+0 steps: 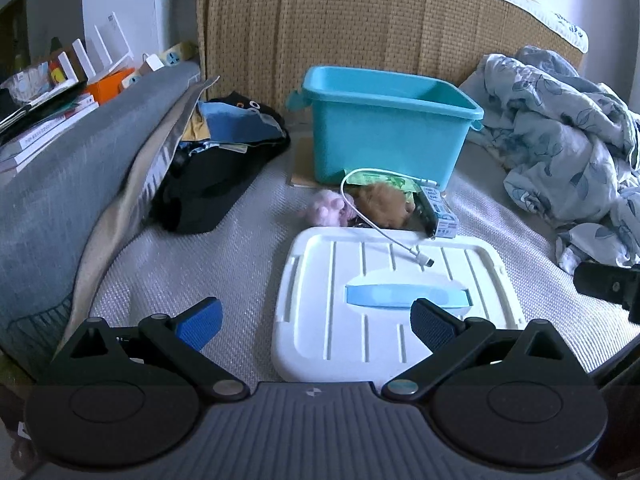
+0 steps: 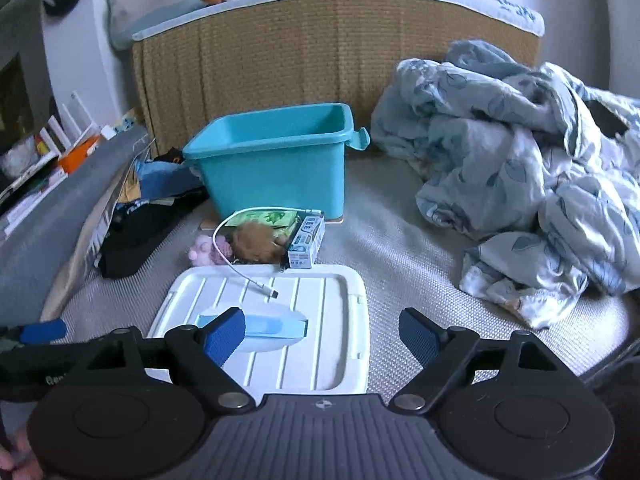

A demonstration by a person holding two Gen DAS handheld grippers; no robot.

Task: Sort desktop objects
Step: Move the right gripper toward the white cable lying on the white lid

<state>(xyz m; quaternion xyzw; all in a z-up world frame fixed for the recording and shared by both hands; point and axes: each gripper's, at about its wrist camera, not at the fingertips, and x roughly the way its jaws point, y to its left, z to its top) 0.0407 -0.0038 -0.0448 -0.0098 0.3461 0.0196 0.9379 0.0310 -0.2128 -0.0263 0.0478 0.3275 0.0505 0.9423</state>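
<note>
hidden: brown toy (image 1: 387, 204) half under cable (image 1: 360, 208) | count: one bin (image 1: 384, 136), one lid (image 1: 392, 300) | left tool (image 1: 316, 320), right tool (image 2: 322, 336) released, empty

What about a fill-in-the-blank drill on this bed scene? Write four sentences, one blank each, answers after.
1. The white lid lies flat on the bed with a ____ cable's plug resting on it.
2. The teal bin stands with its lid ____.
3. Between bin and lid, the pink plush toy lies beside a ____ one.
4. Both the left gripper and the right gripper have jaws that stand ____.

Answers: white; off; brown; open
</note>
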